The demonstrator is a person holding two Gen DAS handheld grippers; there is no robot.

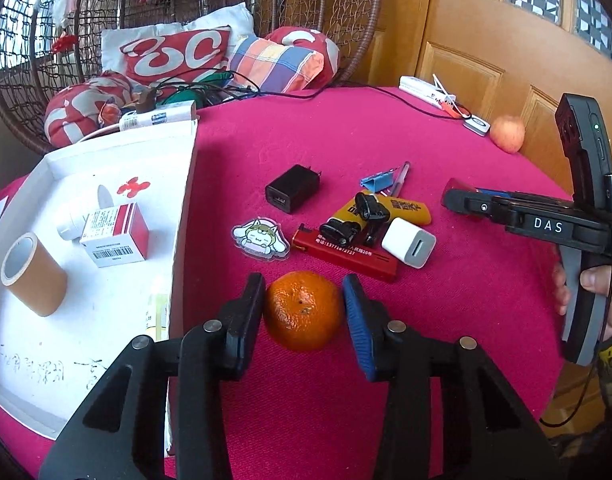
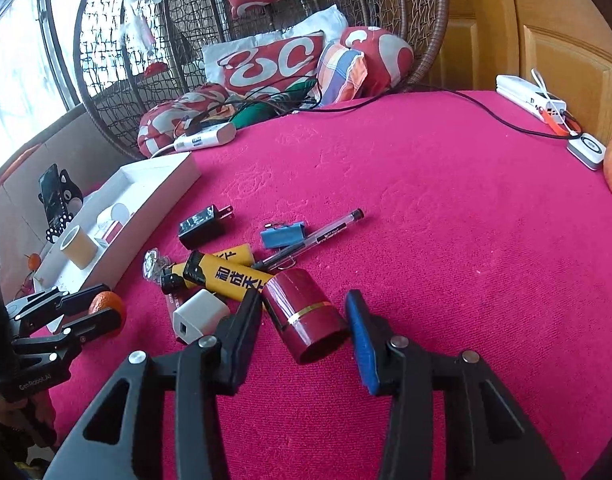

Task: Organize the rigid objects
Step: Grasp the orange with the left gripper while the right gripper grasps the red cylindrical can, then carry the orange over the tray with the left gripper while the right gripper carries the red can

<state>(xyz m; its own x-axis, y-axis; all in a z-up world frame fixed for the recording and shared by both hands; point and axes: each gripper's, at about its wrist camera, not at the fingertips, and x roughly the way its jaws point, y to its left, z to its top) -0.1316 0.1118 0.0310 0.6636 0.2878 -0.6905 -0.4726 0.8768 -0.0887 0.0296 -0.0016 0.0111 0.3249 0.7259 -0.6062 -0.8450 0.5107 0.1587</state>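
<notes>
A small orange [image 1: 304, 312] sits on the pink tablecloth beside the white tray [image 1: 106, 152], and my left gripper [image 1: 302, 280] is shut on it, both pads pressing its sides. In the right wrist view, a dark red cylinder with a gold band [image 2: 306, 316] lies on its side, with my right gripper [image 2: 302, 296] shut on it. Between the two lies a pile: black charger [image 1: 292, 194], white charger [image 1: 409, 246], yellow lighter [image 2: 226, 278], red lighter [image 1: 345, 254], blue binder clip [image 2: 282, 234], pen [image 2: 325, 234] and a cartoon charm [image 1: 260, 238].
The tray holds a tape roll [image 1: 34, 280], a medicine box [image 1: 116, 236] and a white bottle. An apple [image 1: 507, 134], a white power strip [image 2: 529, 98] and a black cable lie at the table's far right. A wicker chair with cushions stands behind.
</notes>
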